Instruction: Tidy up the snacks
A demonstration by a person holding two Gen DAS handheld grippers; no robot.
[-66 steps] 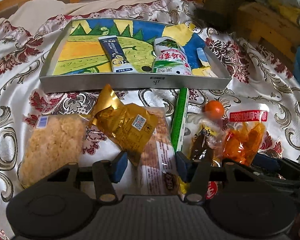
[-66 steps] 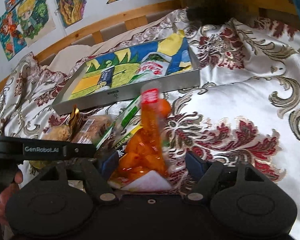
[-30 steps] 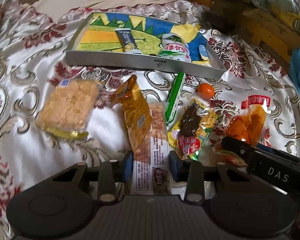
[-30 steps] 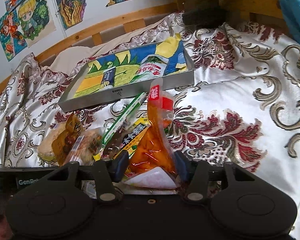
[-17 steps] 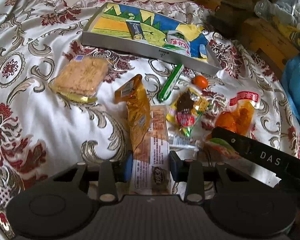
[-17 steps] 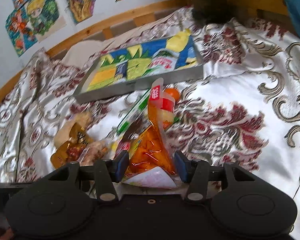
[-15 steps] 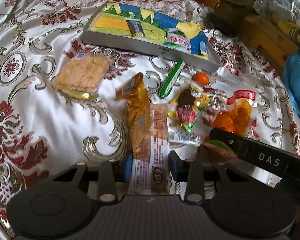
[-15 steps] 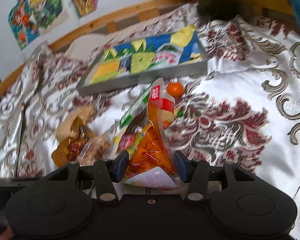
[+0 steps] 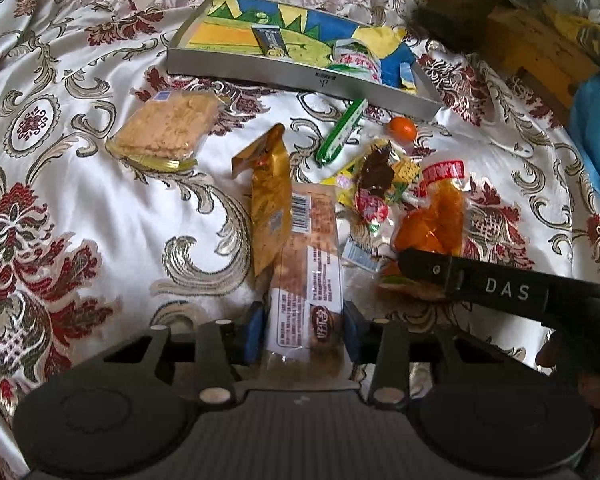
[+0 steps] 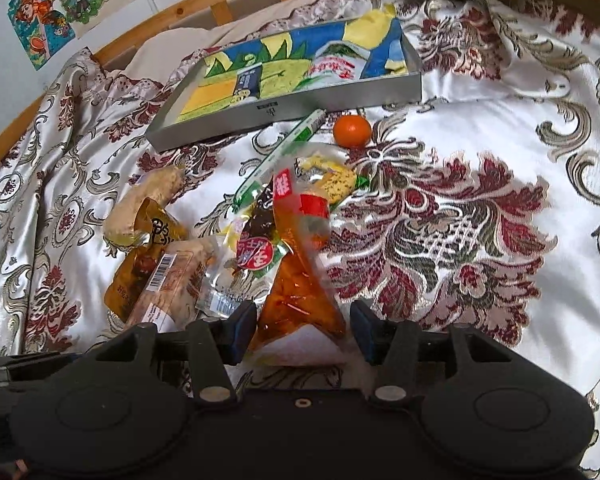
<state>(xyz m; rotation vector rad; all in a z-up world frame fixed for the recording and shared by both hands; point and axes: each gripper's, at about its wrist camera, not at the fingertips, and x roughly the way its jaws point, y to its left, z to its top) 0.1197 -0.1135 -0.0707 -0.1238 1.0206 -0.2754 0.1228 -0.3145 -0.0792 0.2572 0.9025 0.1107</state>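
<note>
My left gripper (image 9: 302, 334) is shut on the near end of a long brown snack packet (image 9: 308, 264), and its jaws are opening slightly. My right gripper (image 10: 304, 330) is shut on an orange snack bag (image 10: 300, 280), which stands upright between the pads. The grey tray (image 9: 300, 70) with a painted floor lies at the far side, holding a blue sachet (image 9: 270, 40) and a white-green packet (image 9: 358, 62). On the bedspread lie a gold packet (image 9: 270, 204), a cracker packet (image 9: 168, 128), a green stick (image 9: 340, 132), a yellow sweet packet (image 9: 376, 184) and a tangerine (image 9: 402, 127).
Everything rests on a soft patterned bedspread (image 10: 480, 220). A wooden bed rail (image 10: 220, 12) and wall drawings (image 10: 60, 4) stand behind the tray. Wooden furniture (image 9: 540, 52) and something blue (image 9: 596, 128) crowd the right side. The right gripper's black body (image 9: 500, 288) crosses the left wrist view.
The left gripper has drawn back and to one side with the brown packet, so the tray looks farther away. The right gripper has tipped a little, still holding the orange bag.
</note>
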